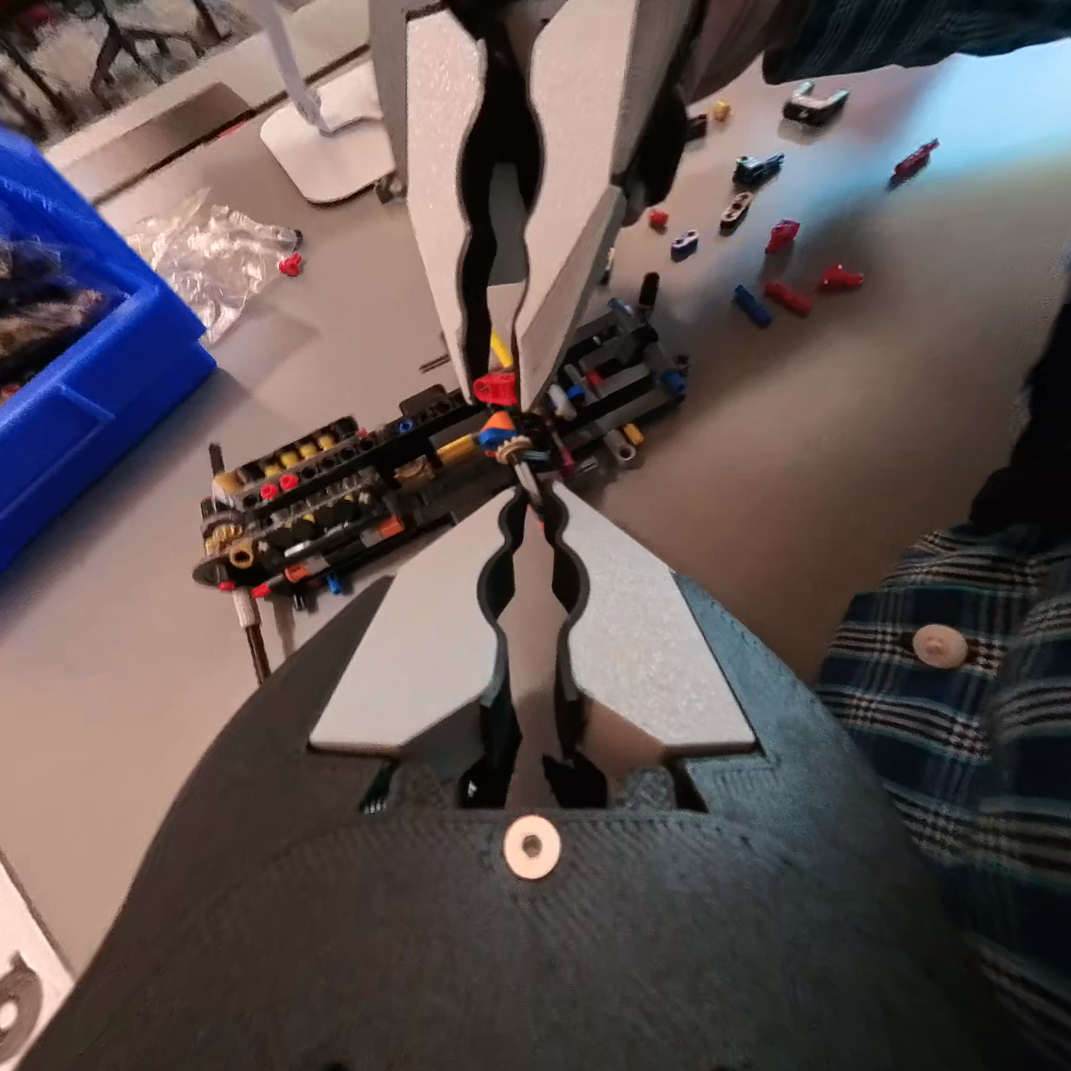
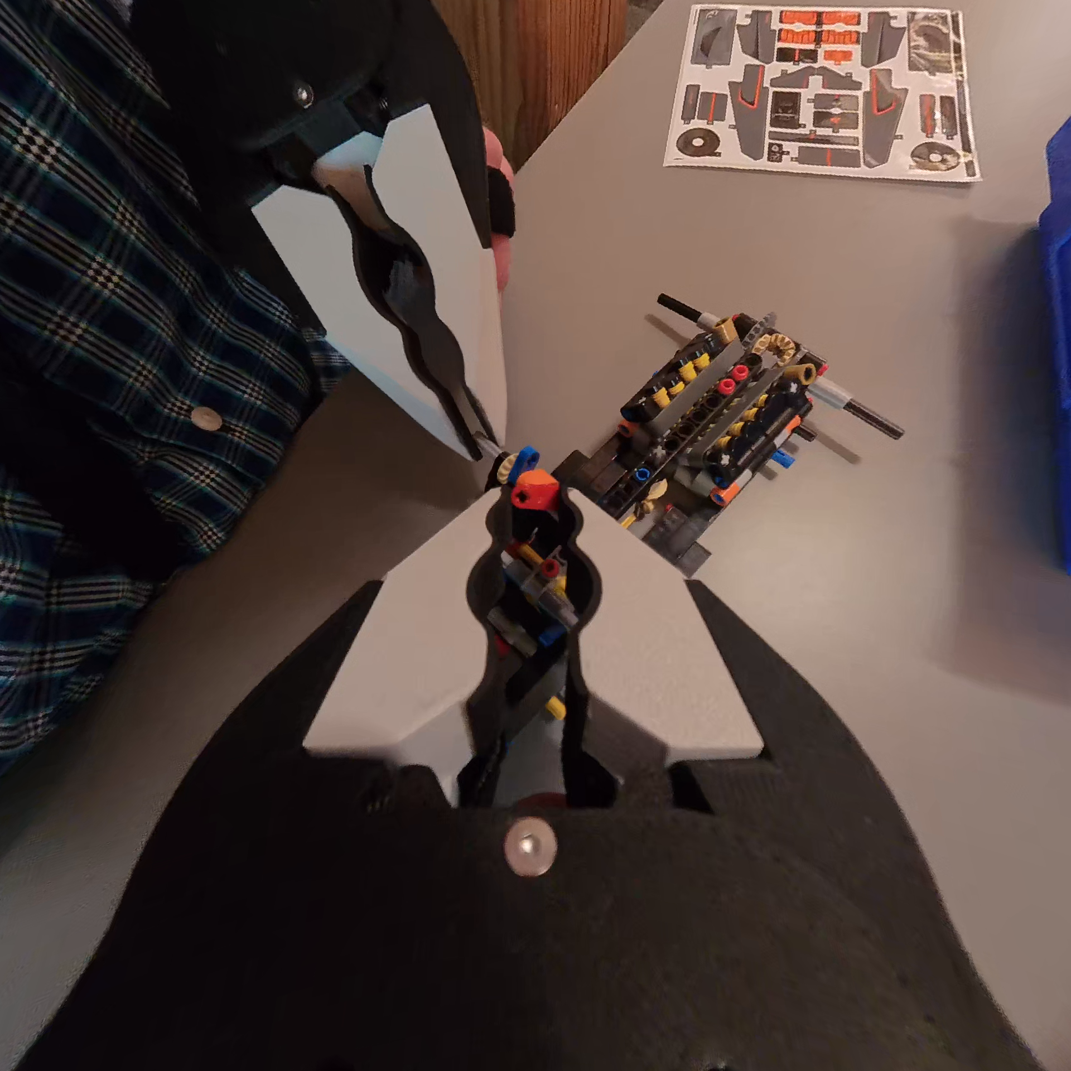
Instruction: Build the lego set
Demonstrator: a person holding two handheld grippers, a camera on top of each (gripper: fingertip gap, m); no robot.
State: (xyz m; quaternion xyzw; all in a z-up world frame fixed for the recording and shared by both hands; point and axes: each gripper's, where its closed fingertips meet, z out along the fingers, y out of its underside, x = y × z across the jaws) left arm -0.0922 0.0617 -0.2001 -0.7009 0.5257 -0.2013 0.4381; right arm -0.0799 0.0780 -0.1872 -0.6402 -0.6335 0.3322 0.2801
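Observation:
My left gripper (image 1: 536,503) is shut on a short grey axle (image 1: 524,472) that carries a tan gear (image 1: 511,450) and a blue and orange piece (image 1: 498,432). My right gripper (image 2: 533,499) is shut on a red connector (image 2: 524,495), held tip to tip against that axle end. In the left wrist view the right gripper (image 1: 495,379) comes down from above with the red connector (image 1: 494,387). In the right wrist view the left gripper (image 2: 484,447) comes in from the upper left. Both hover over the long black lego chassis (image 1: 348,492) (image 2: 724,417) lying on the grey table.
A blue bin (image 1: 87,348) (image 2: 1060,348) stands beside the chassis. A clear plastic bag (image 1: 214,255) and a white stand base (image 1: 330,150) lie behind it. Several loose red and blue pieces (image 1: 782,290) are scattered to the right. A sticker sheet (image 2: 823,93) lies farther off. A plaid sleeve (image 1: 956,695) is close by.

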